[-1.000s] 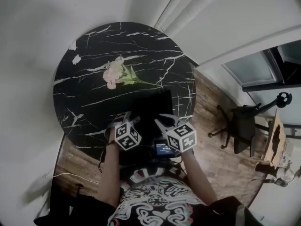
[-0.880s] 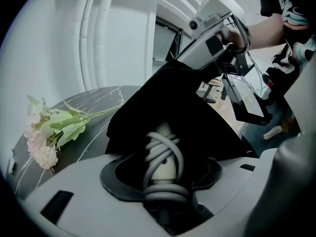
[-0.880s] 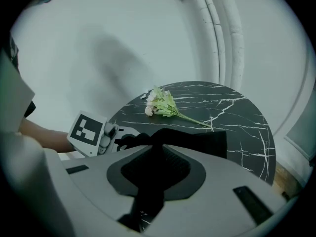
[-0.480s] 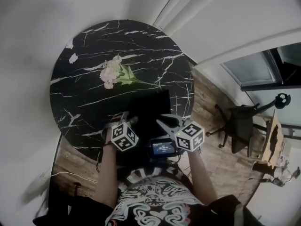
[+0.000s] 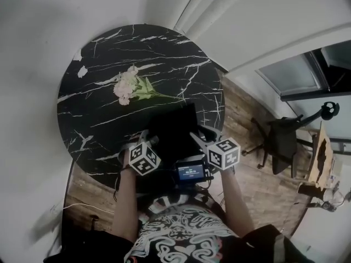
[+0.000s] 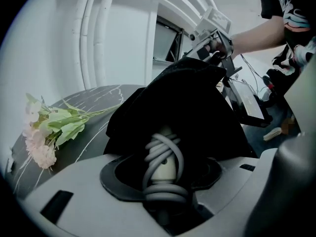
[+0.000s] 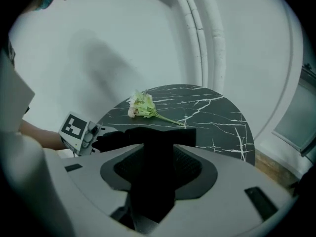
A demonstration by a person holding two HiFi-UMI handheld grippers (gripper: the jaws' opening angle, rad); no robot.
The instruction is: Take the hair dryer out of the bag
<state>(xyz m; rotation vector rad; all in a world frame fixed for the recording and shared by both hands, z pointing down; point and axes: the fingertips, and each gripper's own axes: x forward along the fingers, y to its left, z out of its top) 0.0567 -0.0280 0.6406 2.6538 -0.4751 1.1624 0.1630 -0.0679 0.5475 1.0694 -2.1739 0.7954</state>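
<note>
Currently bag (image 5: 173,129) at tbl (image 5: 92,104) near edge, bare marble L, flowers (image 5: 128,85) beyond

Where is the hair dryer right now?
The hair dryer's cord-wrapped handle pokes out of the black bag at the table's near edge, gripped by the left gripper; in the left gripper view the flowers lie to its left.

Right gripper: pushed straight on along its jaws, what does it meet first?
The black bag: its fabric already lies between the jaws of the right gripper, which have just been opening. Past the bag it would probably meet the marble table, though depth is unclear.
</note>
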